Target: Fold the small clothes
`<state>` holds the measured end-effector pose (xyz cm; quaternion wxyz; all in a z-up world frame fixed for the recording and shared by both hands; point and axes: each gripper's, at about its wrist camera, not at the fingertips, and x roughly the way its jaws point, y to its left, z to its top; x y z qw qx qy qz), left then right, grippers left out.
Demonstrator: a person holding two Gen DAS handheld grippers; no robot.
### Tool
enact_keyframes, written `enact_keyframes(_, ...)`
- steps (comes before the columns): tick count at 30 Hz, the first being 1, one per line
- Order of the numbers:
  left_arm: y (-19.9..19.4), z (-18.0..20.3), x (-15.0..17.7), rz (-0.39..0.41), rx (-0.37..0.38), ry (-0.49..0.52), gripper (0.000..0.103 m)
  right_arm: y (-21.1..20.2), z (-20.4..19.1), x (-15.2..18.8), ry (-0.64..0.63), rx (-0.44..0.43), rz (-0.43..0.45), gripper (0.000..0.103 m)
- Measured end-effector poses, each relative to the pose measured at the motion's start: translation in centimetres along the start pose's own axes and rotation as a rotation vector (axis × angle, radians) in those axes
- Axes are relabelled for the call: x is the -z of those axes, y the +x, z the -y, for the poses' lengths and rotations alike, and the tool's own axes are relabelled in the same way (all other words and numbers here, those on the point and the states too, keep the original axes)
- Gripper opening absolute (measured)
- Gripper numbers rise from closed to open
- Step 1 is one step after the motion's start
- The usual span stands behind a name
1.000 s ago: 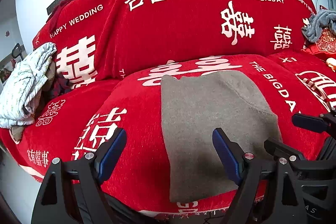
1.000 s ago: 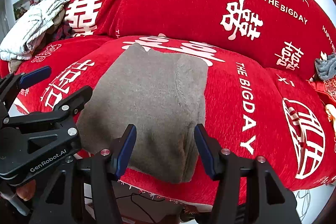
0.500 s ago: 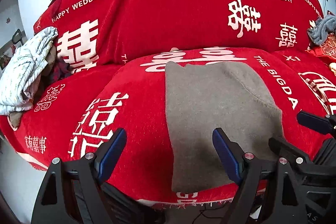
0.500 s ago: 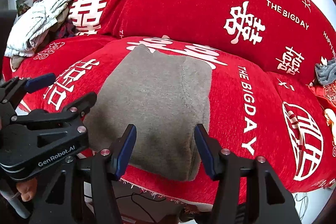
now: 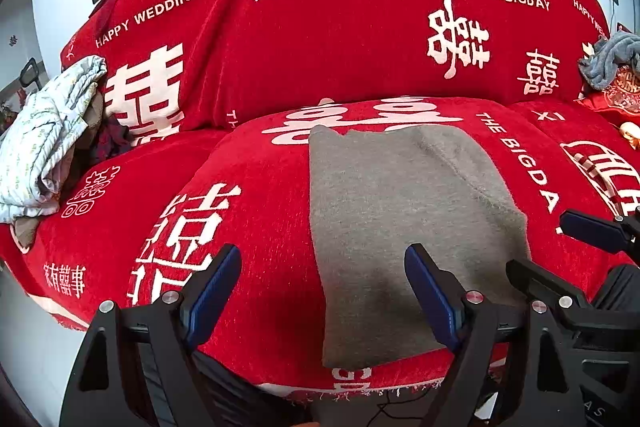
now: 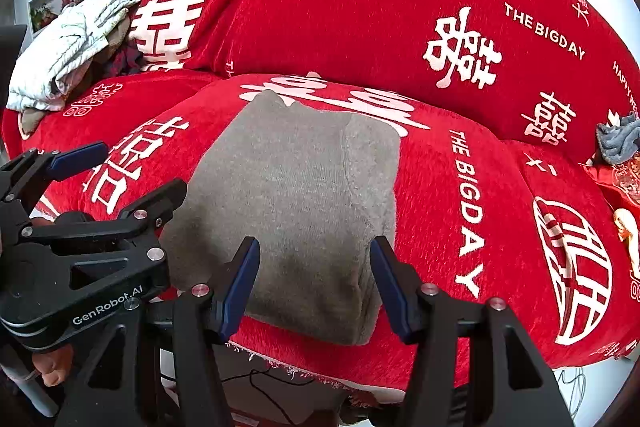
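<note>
A grey knitted garment (image 5: 400,227) lies folded flat on the middle seat cushion of a red sofa (image 5: 248,211); it also shows in the right wrist view (image 6: 296,203). My left gripper (image 5: 324,291) is open and empty, hovering over the garment's near left edge. My right gripper (image 6: 314,283) is open and empty over the garment's near right corner. The right gripper shows at the right of the left wrist view (image 5: 560,259). The left gripper shows at the left of the right wrist view (image 6: 120,179).
A pile of pale printed clothes (image 5: 44,147) lies on the sofa's left end, also in the right wrist view (image 6: 72,47). A blue-grey cloth (image 5: 608,59) and a red embroidered cushion (image 5: 616,95) sit at the right end. Cables (image 6: 272,387) hang below the seat's front edge.
Both grippers have drifted slightly, so the sofa and garment sit a little lower and further off in view. The garment has not moved. Both grippers stay open.
</note>
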<state>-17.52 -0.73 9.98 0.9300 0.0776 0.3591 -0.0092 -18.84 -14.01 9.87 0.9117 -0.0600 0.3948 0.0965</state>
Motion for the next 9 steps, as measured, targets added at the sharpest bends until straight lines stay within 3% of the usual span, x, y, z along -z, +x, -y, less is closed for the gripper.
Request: enact_keyframes(9,0.05,0.06,-0.05,-0.005,0.012,0.000,0.085,-0.03,0.17,-0.11,0.004,-0.002,0.000,0.061)
